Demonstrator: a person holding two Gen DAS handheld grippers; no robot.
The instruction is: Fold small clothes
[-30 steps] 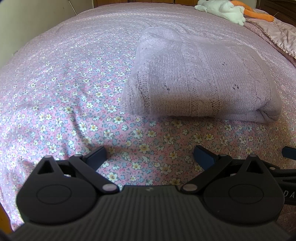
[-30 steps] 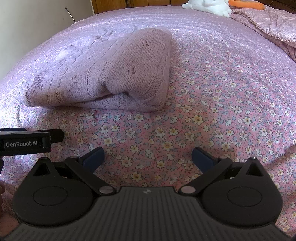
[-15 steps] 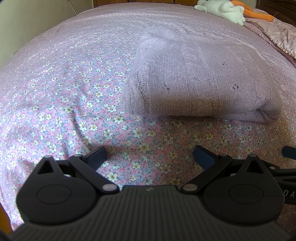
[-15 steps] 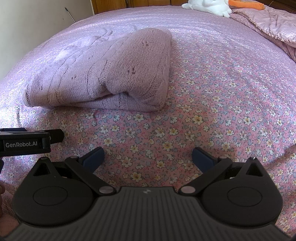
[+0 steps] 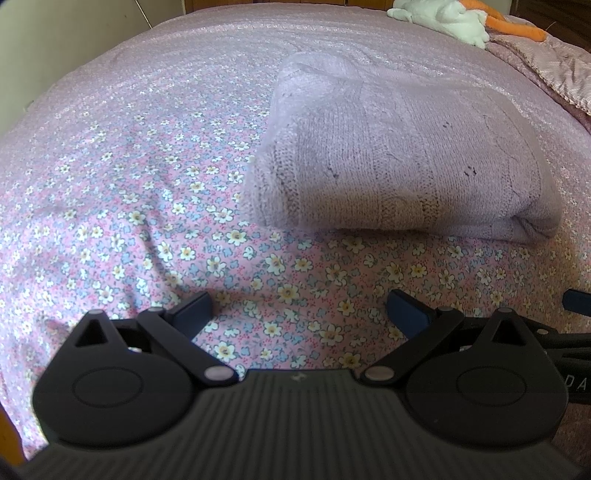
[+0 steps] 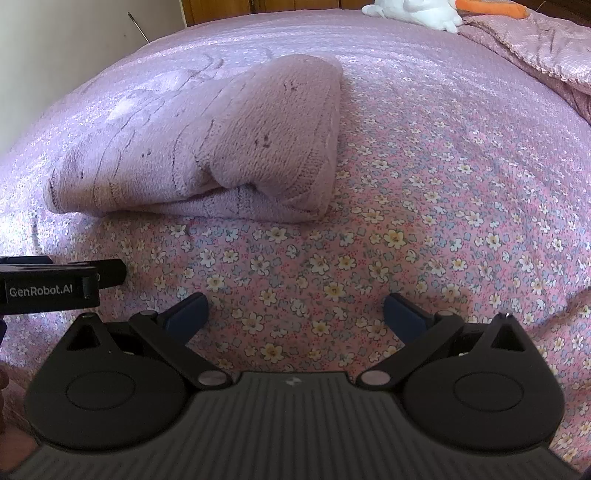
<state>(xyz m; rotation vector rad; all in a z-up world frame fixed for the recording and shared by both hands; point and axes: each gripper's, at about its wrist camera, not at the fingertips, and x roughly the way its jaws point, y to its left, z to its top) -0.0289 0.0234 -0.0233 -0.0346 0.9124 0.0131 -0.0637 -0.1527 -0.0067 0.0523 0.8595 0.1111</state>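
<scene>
Sweater, lilac knit, lies folded on floral bedspread; left gripper and right gripper both spread wide, empty.

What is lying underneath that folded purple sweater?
The folded sweater rests directly on the pink floral bedspread, which shows all around it. Whatever sits beneath the knit itself, or between its layers, is covered.

A pale lilac knitted sweater lies on a pink bedspread printed with small white, yellow and blue flowers. Beyond the sweater sit a white plush toy with orange parts and a pink quilt. Both claws are black with dark blue fingertips.
</scene>
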